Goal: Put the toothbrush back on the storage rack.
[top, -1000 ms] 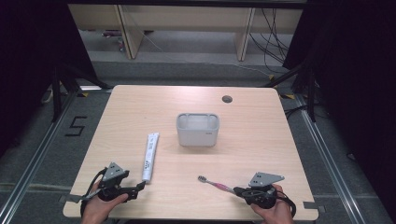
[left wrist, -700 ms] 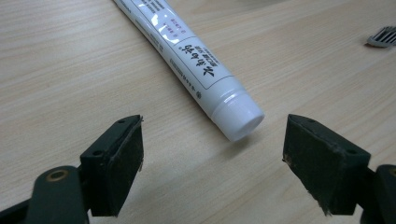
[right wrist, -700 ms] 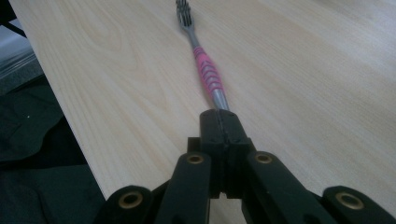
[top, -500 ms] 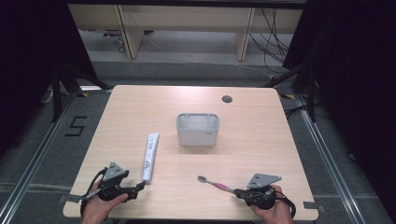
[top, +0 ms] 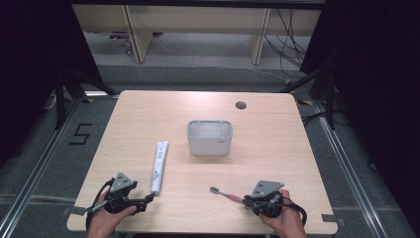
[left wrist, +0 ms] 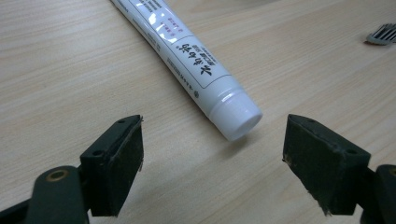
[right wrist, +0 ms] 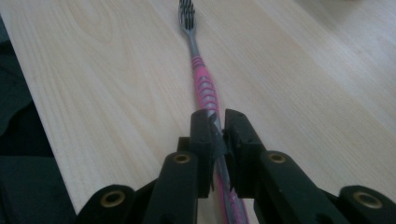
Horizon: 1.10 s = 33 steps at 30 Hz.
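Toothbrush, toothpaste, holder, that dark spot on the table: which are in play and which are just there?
In play: toothbrush, clamped in the right claw; toothpaste tube, cap end between the open left claw jaws; probably the grey holder, empty.
Just there: table's cable hole.

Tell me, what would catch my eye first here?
Probably the right gripper at the table's near edge, shut on a pink toothbrush whose bristles point away from it. To its left, the left gripper sits open around the cap of a white toothpaste tube, and a grey bin stands mid-table.
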Motion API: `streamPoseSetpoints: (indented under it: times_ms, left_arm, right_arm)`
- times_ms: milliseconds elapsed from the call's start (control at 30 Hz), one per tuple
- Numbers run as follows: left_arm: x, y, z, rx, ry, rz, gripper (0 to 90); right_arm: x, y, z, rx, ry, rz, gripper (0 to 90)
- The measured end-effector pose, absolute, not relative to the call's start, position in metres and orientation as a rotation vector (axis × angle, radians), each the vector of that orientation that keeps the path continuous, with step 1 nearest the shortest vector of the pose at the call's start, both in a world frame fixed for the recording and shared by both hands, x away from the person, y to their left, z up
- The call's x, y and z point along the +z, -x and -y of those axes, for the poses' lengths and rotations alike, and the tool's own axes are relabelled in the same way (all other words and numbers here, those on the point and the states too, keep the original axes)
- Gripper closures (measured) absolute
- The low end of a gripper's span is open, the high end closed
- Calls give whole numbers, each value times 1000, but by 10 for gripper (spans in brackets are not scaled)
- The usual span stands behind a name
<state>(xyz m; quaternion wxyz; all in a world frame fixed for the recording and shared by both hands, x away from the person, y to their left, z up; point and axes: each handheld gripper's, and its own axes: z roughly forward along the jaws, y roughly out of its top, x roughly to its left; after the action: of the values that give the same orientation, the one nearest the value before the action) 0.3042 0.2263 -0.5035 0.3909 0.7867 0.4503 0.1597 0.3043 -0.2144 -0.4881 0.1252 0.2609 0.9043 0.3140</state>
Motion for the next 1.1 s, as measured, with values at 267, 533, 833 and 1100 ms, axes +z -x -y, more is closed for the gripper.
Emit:
streamPoseSetpoints:
  times_ms: [267, 533, 833, 1100]
  left_arm:
    - [-503, -304, -226, 407, -1998, -1142, 199]
    - [-503, -305, -227, 411, -2006, -1128, 199]
    - [-503, -304, -225, 408, -1997, -1135, 199]
    - [-503, -305, -225, 406, -1997, -1121, 199]
  right_arm:
    - [-486, -315, 198, 740, -715, -2689, 720]
    - [-484, -323, 186, 634, -608, -2786, 720]
    - [-483, -330, 175, 516, -559, -2856, 738]
    - [-479, -337, 165, 418, -550, -2932, 786]
